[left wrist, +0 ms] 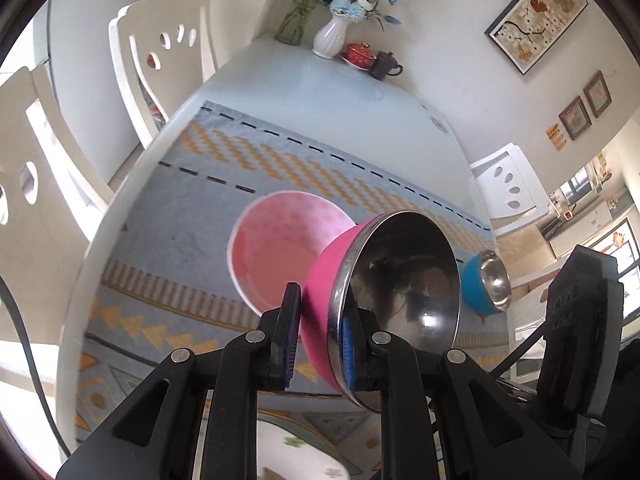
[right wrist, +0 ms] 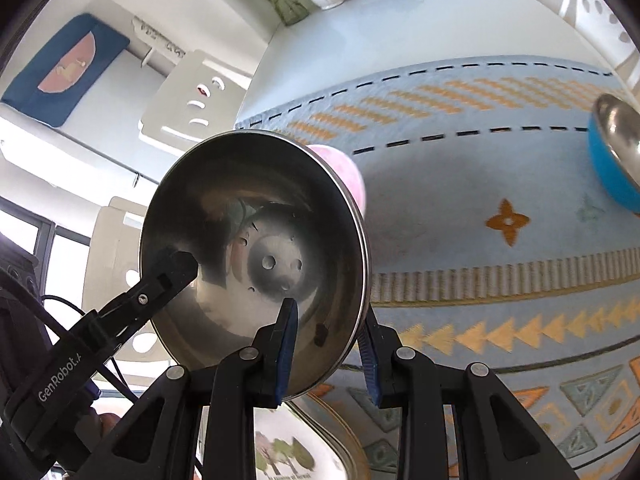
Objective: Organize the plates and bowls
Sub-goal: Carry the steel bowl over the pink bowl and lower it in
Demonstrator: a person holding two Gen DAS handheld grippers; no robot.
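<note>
While both views show the steel-lined bowl [left wrist: 396, 280], only the left shows its pink outside.

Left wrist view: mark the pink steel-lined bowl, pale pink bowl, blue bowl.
pink steel-lined bowl [left wrist: 404, 280], left wrist view, steel inside.
pale pink bowl [left wrist: 276, 248], left wrist view, inner wall.
blue bowl [left wrist: 474, 284], left wrist view, blue outer wall.

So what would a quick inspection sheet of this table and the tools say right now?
Surface: white table under a blue patterned cloth.
Job's things: pink steel-lined bowl held tilted; pale pink bowl and blue bowl on the cloth; decorated plate at the near edge.
Clutter: vases, red cup, dark teapot at the far end.
Grippers: left hand-held gripper and right hand-held gripper both clamp the bowl's rim.
Cables: black cable.
Surroundings: white chairs, framed pictures.
</note>
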